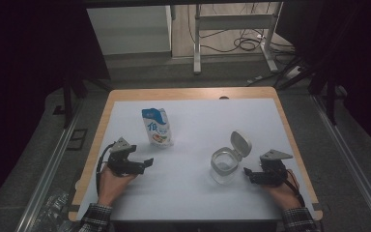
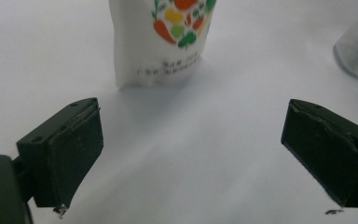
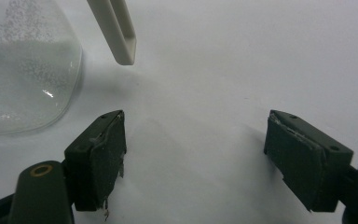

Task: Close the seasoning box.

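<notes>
While the pouch (image 1: 157,127) stands whole above, the left gripper (image 2: 191,158) sees its base.

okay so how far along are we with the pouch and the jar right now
Done: the jar stands on the table with its flip lid open. In hand: nothing. The left gripper is open, facing the pouch without touching it; the right gripper is open beside the jar. Left: the pouch stands upright and apart from the jar, so it would likely still have to be gripped and brought over.
</notes>
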Motion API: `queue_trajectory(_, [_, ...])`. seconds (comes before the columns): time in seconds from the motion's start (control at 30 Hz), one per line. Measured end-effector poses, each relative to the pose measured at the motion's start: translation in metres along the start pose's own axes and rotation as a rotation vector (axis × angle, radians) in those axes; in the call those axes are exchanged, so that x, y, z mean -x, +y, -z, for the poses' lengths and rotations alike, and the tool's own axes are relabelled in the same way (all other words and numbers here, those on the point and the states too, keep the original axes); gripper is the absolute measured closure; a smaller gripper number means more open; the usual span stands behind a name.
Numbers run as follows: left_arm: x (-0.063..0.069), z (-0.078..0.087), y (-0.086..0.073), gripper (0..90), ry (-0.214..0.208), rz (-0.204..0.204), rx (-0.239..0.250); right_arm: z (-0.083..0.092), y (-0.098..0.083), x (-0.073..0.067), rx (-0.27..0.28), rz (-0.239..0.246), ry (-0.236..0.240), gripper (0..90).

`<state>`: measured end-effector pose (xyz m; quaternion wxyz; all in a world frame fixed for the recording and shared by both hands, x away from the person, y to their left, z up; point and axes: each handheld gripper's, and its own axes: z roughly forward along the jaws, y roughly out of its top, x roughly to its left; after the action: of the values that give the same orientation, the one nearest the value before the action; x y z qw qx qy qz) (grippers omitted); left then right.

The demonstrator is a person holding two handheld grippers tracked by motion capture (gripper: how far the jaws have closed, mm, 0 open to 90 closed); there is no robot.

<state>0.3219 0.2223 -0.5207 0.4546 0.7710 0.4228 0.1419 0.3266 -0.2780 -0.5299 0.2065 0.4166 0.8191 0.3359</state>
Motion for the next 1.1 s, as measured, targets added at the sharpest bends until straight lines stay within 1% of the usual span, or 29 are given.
queue_trajectory(0.1, [-0.003, 0.000, 0.008, 6.1, -0.006, -0.005, 0.016, 0.000, 0.000, 0.000, 0.000, 0.000, 0.000, 20.8])
queue_trajectory(0.17, [-0.006, -0.001, 0.013, 6.1, -0.018, -0.005, 0.031, 0.000, 0.000, 0.000, 0.000, 0.000, 0.001, 20.8])
queue_trajectory(0.33, [-0.012, -0.002, 0.026, 7.6, -0.047, 0.010, 0.045, 0.000, 0.000, 0.000, 0.000, 0.000, 0.001, 20.8])
queue_trajectory(0.4, [-0.015, -0.003, 0.031, 7.5, -0.046, 0.006, 0.052, 0.000, 0.000, 0.000, 0.000, 0.000, 0.001, 20.7])
queue_trajectory(0.43, [-0.015, -0.003, 0.031, 7.4, -0.046, 0.006, 0.052, 0.000, 0.000, 0.000, 0.000, 0.000, 0.001, 20.7])
queue_trajectory(0.5, [-0.020, -0.004, 0.038, 7.4, -0.066, 0.009, 0.072, 0.000, 0.000, 0.000, 0.000, -0.001, 0.001, 20.7])
queue_trajectory(0.57, [-0.024, -0.005, 0.042, 6.6, -0.092, 0.000, 0.087, 0.000, 0.000, 0.000, 0.000, -0.001, 0.002, 20.6])
queue_trajectory(0.63, [-0.027, -0.007, 0.046, 6.8, -0.106, -0.011, 0.098, 0.000, 0.000, 0.000, 0.000, -0.001, 0.002, 20.6])
queue_trajectory(0.73, [-0.030, -0.008, 0.052, 8.5, -0.116, -0.027, 0.108, 0.000, 0.000, 0.000, 0.002, -0.002, 0.002, 20.6])
queue_trajectory(0.83, [-0.032, -0.008, 0.057, 12.5, -0.115, -0.038, 0.127, 0.000, 0.000, 0.000, 0.001, -0.004, 0.002, 20.6])
queue_trajectory(0.93, [-0.034, -0.009, 0.063, 15.3, -0.117, -0.044, 0.130, 0.000, 0.000, 0.000, 0.001, -0.003, 0.002, 20.6])
queue_trajectory(1.0, [-0.036, -0.010, 0.067, 18.6, -0.111, -0.052, 0.130, 0.000, 0.000, 0.000, 0.001, -0.003, 0.002, 20.6])
queue_trajectory(1.1, [-0.039, -0.010, 0.071, 24.1, -0.123, -0.054, 0.132, 0.000, 0.000, 0.000, 0.001, -0.004, 0.002, 20.5])
